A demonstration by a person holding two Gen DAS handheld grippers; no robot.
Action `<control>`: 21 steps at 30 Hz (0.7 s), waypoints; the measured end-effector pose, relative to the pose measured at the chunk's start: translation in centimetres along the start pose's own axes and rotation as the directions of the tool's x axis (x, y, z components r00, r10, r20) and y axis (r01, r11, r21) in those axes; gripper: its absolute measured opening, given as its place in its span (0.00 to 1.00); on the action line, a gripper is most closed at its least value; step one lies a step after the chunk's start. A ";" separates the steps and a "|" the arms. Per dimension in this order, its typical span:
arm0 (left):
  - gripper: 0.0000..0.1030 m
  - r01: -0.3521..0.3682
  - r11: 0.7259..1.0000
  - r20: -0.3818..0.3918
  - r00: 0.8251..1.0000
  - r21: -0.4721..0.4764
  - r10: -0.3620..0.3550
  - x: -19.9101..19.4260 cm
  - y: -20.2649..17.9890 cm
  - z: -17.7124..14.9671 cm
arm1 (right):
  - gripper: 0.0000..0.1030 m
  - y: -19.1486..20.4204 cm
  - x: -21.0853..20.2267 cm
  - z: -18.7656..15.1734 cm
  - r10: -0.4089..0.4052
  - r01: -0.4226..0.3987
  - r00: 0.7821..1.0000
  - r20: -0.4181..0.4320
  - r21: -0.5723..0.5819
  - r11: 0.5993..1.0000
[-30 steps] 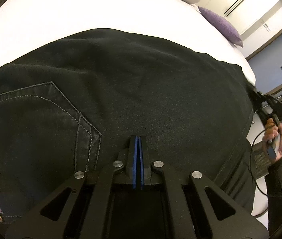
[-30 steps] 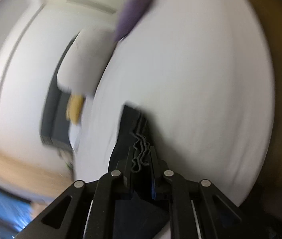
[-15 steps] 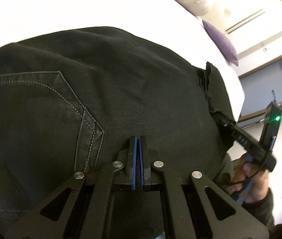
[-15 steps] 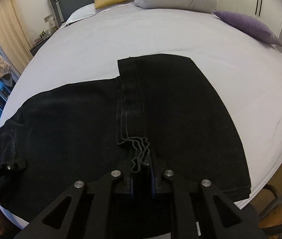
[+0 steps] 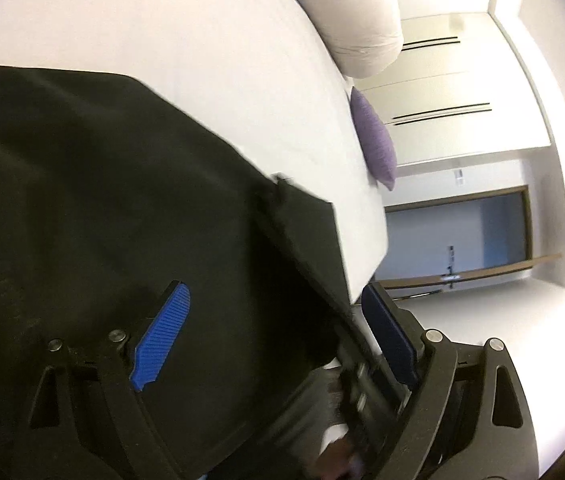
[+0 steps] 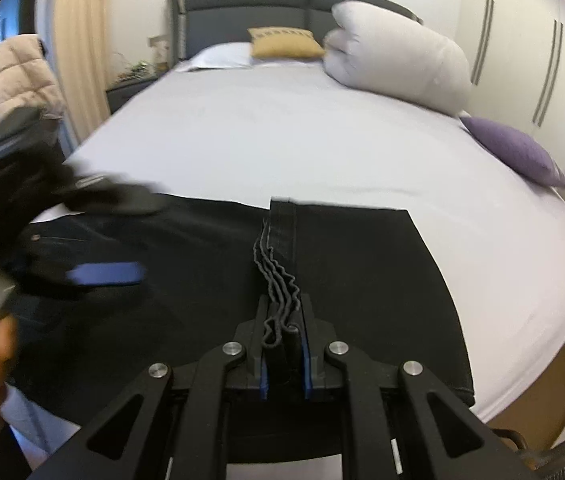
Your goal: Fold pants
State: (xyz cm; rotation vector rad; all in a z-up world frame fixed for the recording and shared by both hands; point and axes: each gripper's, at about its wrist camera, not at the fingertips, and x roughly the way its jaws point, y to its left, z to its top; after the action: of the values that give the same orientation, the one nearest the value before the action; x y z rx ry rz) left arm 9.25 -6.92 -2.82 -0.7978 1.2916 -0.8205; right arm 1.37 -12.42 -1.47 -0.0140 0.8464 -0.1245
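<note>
A big bed [image 6: 282,136] with a white sheet filled the room. It had a dark grey headboard [image 6: 242,8]. A yellow pillow [image 6: 282,42], a rolled white blanket [image 6: 398,64] and a purple pillow [image 6: 510,152] lay on it. White cupboards [image 6: 522,60] stood along one wall. A cream curtain [image 6: 78,60] hung by what may have been a window.

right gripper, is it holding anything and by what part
Yes: the right gripper is clamped on the black pants at their stacked leg hems.
</note>
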 end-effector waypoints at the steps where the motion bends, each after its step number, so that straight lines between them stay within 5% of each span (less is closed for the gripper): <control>1: 0.86 0.011 1.000 -0.006 1.000 -0.008 -0.011 0.4 -0.2 0.3 | 0.13 0.5 -0.3 0.0 0.007 -0.007 1.000 0.006 -0.012 1.000; 10: 0.82 0.008 0.996 -0.101 0.995 -0.090 -0.017 1.5 2.8 2.2 | 0.13 4.2 -2.2 -1.3 0.076 -0.074 0.997 0.018 -0.083 0.994; 11: 0.77 0.001 0.997 -0.108 0.994 -0.071 -0.009 1.3 2.8 2.3 | 0.13 4.6 -2.5 -1.5 0.083 -0.080 0.996 0.020 -0.095 0.992; 13: 0.32 -0.012 0.999 -0.123 0.992 -0.037 0.007 1.2 3.0 2.3 | 0.13 5.3 -2.7 -1.7 0.093 -0.090 0.995 0.020 -0.114 0.989; 16: 0.09 -0.069 0.997 -0.123 0.990 0.033 0.072 0.5 3.0 2.2 | 0.13 6.4 -2.9 -1.7 0.112 -0.108 0.994 0.020 -0.147 0.983; 21: 0.08 -0.141 0.976 -0.105 0.981 0.168 0.160 -1.7 2.2 2.2 | 0.13 8.2 -3.2 -0.9 0.149 -0.140 0.988 0.029 -0.208 0.968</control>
State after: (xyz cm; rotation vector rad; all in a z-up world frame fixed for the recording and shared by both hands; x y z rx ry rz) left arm 11.44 -4.24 -3.64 -0.5226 1.3543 -0.8467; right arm -0.55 -3.85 -0.18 -0.1483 0.8100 0.1009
